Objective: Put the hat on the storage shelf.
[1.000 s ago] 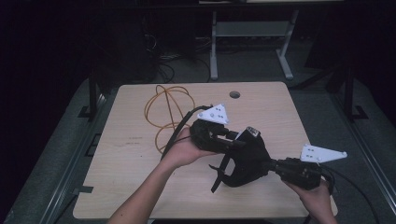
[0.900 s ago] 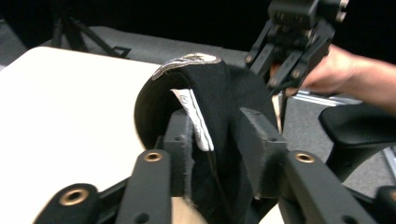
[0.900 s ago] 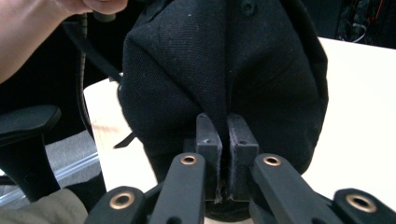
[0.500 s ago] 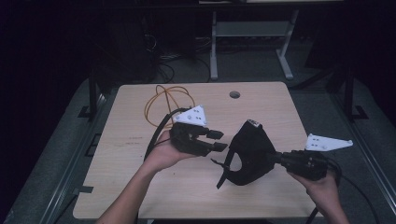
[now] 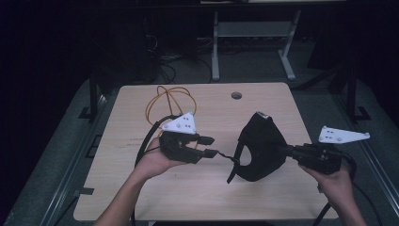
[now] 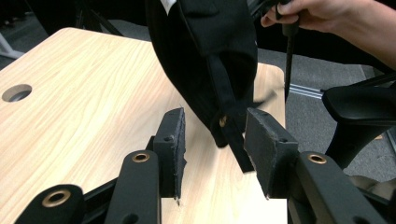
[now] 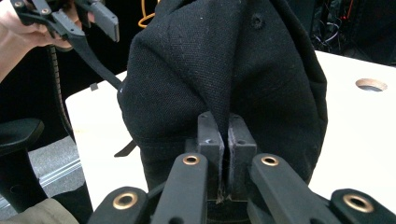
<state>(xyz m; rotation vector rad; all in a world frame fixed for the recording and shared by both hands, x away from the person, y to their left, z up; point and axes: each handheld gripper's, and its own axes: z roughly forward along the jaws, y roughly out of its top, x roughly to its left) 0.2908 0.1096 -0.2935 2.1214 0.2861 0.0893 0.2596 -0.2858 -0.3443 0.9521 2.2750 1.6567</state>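
A: What is the right claw (image 5: pixel 288 151) gripping?

B: A black canvas cap (image 5: pixel 259 147) with a stiff rounded crown. Its jaws are pinched tight on a fold of the fabric, as the right gripper view shows, and the cap (image 7: pixel 224 88) bulges above them.

A: Where does the cap sit?

B: Over the right half of the pale wood-grain tabletop (image 5: pixel 207 197), right of centre, held up by that claw.

A: And the left claw (image 5: pixel 210 146)?

B: Its jaws stand apart, holding nothing. In the left gripper view the cap's thin black strap (image 6: pixel 229 116), with a small brass stud, hangs between them.

A: Anything else there?

B: A looped orange cable (image 5: pixel 165 101) lies at the far left, and a round hole (image 5: pixel 236 95) sits near the far edge.
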